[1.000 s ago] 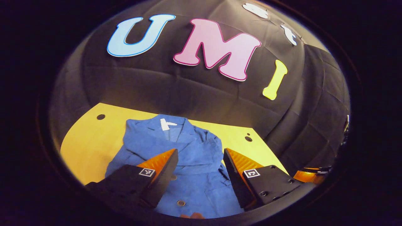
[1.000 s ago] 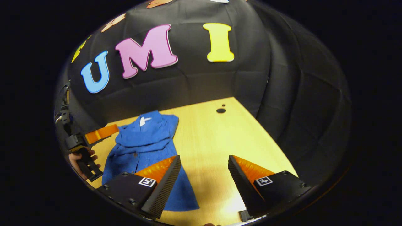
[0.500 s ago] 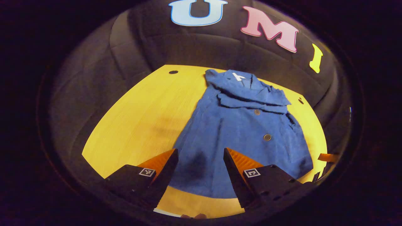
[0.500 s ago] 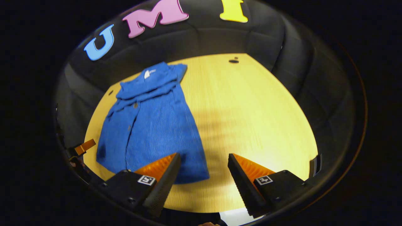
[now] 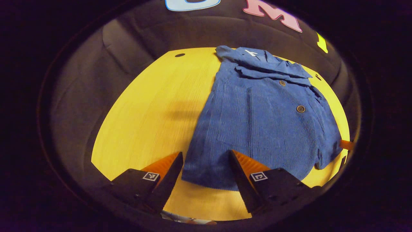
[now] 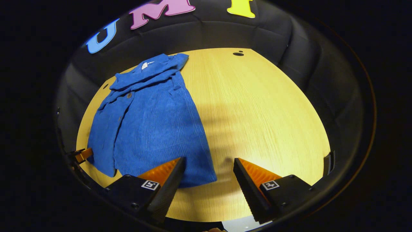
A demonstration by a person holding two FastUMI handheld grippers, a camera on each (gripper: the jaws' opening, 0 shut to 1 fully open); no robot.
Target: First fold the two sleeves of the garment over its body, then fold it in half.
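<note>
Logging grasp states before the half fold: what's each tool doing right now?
Left tool: open, holding nothing, above the blue jacket hem.
Right tool: open, holding nothing.

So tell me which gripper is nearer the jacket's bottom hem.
Hard to call; both hover open at the blue jacket's bottom hem. The left gripper straddles one hem corner, fabric showing between its fingers. The right gripper sits at the other corner, mostly over bare table.

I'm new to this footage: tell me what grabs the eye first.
A bright blue corduroy jacket lies flat on the yellow wooden table, collar toward the far black wall, sleeves already folded over its body. Nearest the camera, the left claw hangs open over the jacket's near hem, and the right claw hangs open at the hem's other corner.
</note>
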